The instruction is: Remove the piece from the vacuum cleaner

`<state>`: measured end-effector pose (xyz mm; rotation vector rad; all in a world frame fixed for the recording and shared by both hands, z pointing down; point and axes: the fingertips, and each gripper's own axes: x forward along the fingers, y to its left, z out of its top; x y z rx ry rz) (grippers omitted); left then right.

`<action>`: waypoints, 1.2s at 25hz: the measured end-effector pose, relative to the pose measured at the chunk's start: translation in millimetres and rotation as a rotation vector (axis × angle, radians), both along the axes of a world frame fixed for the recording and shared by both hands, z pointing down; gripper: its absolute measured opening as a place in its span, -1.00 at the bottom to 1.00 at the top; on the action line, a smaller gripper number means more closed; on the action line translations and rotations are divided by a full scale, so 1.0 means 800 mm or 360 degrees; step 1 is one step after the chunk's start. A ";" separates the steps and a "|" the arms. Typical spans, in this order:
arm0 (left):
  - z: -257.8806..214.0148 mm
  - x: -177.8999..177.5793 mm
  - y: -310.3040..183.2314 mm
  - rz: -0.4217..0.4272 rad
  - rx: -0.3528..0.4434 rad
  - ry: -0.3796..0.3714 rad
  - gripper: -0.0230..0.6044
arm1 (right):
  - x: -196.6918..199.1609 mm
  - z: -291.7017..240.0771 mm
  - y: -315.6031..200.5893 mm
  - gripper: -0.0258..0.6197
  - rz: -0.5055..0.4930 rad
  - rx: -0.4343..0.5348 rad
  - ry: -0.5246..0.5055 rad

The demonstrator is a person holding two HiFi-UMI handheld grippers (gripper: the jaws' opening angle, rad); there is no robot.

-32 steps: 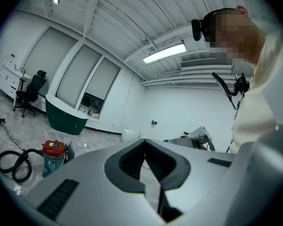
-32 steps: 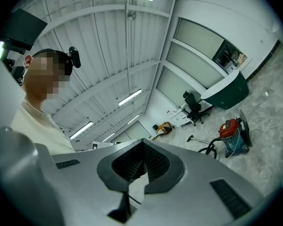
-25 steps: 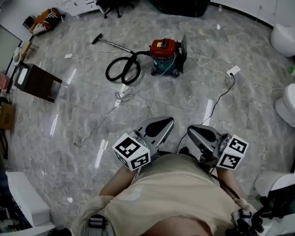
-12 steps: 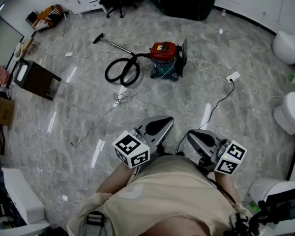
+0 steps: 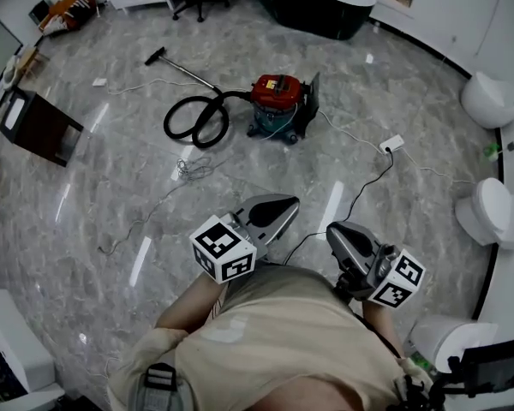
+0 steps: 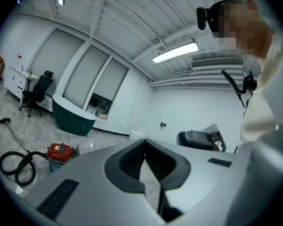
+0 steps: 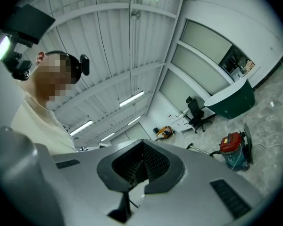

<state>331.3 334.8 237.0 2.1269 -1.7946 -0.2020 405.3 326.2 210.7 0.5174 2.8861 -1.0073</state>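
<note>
Left claw [image 5: 291,201] and right claw [image 5: 331,229] are both closed on nothing, well apart from the vacuum cleaner [image 5: 276,94]. Best bet: the person gets close first, then opens one before reaching for the hose [image 5: 193,120].

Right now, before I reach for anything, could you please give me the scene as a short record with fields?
left gripper: jaws together, nothing between them
right gripper: jaws together, nothing between them
vacuum cleaner: red-topped, on the floor, well away from both grippers
hose: black, coiled on the floor, left of the vacuum cleaner in the head view
wand: lying on the floor beyond the hose
power strip: white, on the floor, right of the vacuum cleaner
task: not begun, nothing touched
</note>
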 end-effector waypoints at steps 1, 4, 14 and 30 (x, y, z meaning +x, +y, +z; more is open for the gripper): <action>0.001 -0.012 0.003 0.0003 0.0004 0.0008 -0.91 | -0.012 -0.008 -0.002 -0.92 0.0020 -0.0027 -0.0028; 0.003 -0.047 0.007 0.0021 0.0031 0.0037 -0.91 | -0.050 -0.014 0.005 -0.92 0.0025 -0.0048 -0.0010; 0.015 -0.153 0.046 0.0060 0.0067 0.0084 -0.91 | -0.170 -0.004 0.059 -0.92 -0.0100 -0.0017 0.0119; 0.043 -0.240 0.071 -0.0179 -0.0042 0.0113 -0.91 | -0.239 0.006 0.062 -0.92 -0.0266 -0.0011 0.0176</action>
